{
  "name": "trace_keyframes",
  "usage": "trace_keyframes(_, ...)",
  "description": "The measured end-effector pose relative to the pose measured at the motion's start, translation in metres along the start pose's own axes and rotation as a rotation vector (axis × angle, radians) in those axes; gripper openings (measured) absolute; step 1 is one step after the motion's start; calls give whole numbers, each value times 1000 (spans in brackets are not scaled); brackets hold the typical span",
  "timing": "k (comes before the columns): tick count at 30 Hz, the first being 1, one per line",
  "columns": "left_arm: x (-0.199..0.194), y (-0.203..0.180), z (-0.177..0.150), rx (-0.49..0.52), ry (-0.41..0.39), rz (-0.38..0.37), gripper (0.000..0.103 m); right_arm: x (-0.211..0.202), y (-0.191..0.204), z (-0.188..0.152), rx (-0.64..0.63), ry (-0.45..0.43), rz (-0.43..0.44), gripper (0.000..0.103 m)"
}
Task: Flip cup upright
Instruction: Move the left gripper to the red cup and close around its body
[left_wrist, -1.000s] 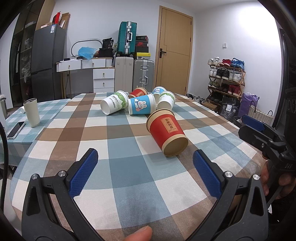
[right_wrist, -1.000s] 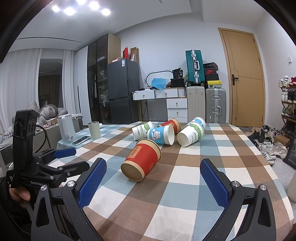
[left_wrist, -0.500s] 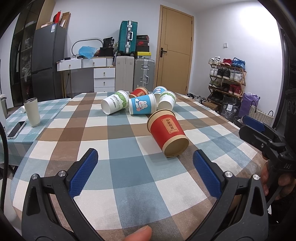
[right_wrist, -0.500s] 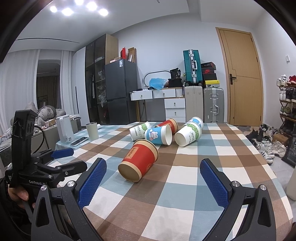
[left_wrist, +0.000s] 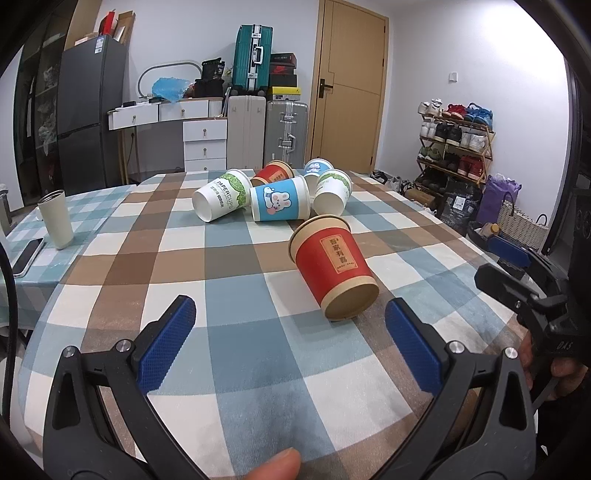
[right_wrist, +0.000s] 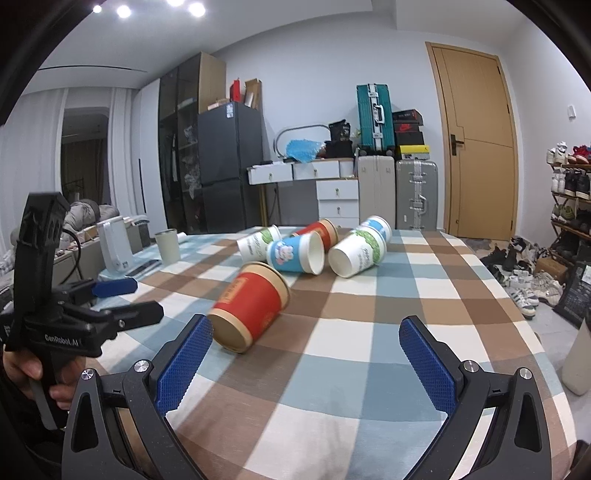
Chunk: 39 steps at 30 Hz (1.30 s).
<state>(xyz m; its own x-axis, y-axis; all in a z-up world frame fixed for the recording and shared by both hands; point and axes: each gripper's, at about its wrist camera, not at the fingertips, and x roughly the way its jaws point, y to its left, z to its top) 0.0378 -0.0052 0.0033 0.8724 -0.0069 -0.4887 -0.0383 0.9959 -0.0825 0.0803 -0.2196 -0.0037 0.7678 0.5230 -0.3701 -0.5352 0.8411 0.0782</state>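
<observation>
A red paper cup (left_wrist: 334, 266) lies on its side on the checked tablecloth (left_wrist: 251, 354), base toward me; it also shows in the right wrist view (right_wrist: 251, 304). My left gripper (left_wrist: 290, 347) is open and empty, just short of the cup's base. My right gripper (right_wrist: 304, 363) is open and empty, with its left finger (right_wrist: 184, 362) close beside the cup's base. Behind lie several more cups on their sides: a blue rabbit cup (left_wrist: 279, 203), a white-green cup (left_wrist: 221, 199), another white-green cup (left_wrist: 332, 192) and a second red cup (left_wrist: 271, 173).
A beige tumbler (left_wrist: 55, 219) and a phone (left_wrist: 26, 251) sit at the table's left side. A white kettle (right_wrist: 114, 247) stands on the left. The table's right edge (right_wrist: 517, 306) drops to the floor with shoes.
Both grippers have moved forward a little toward the near red cup, which looks larger and closer. The cups have not moved.
</observation>
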Motion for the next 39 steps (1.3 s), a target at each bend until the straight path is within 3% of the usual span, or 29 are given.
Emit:
trace_keyframes(15, 61, -27, 23, 25, 101, 37, 102, 3, -10, -1, 26, 15, -45, 103)
trace_keyframes(19, 79, -32, 27, 32, 157, 32, 102, 2, -11, -1, 26, 12, -47, 103)
trace_keyframes(26, 93, -34, 32, -1, 180, 5, 101, 2, -11, 0, 21, 8, -46, 103)
trace_keyframes(34, 111, -34, 36, -60, 241, -45, 78, 1, -9, 0, 19, 0, -45, 103)
trace_keyframes(36, 116, -35, 36, -65, 258, -59, 61, -1, -9, 0, 19, -1, -44, 103)
trace_keyframes(39, 118, -35, 35, -80, 266, -67, 58, -1, -9, 0, 17, 1, -45, 103)
